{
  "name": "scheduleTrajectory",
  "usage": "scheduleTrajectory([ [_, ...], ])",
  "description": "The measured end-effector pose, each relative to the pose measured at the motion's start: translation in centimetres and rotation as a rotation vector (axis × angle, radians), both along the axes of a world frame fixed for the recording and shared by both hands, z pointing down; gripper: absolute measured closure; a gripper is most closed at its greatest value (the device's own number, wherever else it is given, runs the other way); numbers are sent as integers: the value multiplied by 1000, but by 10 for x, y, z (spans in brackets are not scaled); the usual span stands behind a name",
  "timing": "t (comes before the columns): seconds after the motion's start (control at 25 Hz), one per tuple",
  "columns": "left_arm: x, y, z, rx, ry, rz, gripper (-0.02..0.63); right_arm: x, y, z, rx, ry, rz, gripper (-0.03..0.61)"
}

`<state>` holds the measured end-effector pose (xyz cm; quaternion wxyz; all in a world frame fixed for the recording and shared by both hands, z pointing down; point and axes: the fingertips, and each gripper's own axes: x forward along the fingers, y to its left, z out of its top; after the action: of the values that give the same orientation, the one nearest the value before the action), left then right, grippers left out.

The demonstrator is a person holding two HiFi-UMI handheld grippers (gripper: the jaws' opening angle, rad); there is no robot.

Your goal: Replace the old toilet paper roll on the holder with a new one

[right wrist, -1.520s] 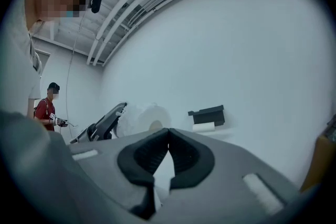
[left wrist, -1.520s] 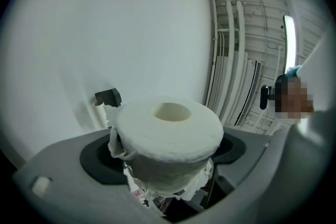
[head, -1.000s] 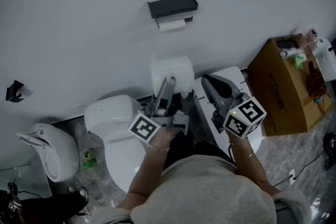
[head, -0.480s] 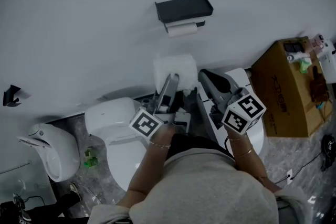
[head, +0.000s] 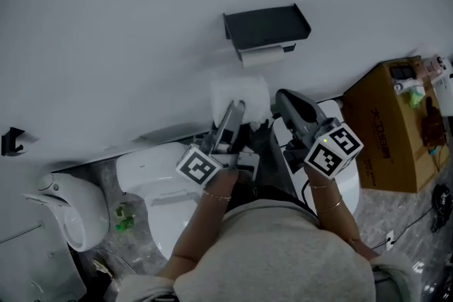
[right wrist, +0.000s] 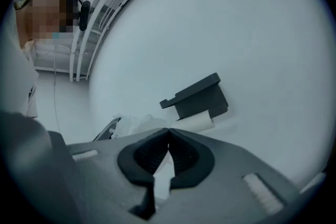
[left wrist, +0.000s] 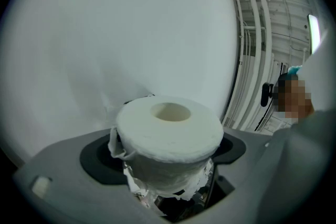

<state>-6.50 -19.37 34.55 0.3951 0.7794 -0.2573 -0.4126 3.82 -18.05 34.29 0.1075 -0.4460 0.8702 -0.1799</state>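
Head view, white wall (head: 106, 25), toilet (head: 152, 177), holder (head: 267, 23)

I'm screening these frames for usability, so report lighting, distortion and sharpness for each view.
Head view: dim, flat grey light, no glare; the wall holder is crisp, the full toilet paper roll washes out against the wall. Left gripper view: heavy fisheye, black corners; the roll is sharp. Right gripper view: same fisheye; the right gripper is close and slightly soft, the holder reads clear.

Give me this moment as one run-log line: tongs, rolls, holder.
left tongs: shut on new roll | right tongs: shut, empty | holder: old roll on it, both tongs short of it
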Motion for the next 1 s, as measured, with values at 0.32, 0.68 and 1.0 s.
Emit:
scheduleTrajectory([
  [0.32,7,-26,17,-31,-19,62,147,15,-31,11,-35,-51,86,581],
  [0.68,8,-36,29,-49,-45,63,147,19,-44,10,-46,-140,115,581],
  [1.0,6,-42,38,-69,-87,17,147,10,-56,17,-87,-251,12,574],
])
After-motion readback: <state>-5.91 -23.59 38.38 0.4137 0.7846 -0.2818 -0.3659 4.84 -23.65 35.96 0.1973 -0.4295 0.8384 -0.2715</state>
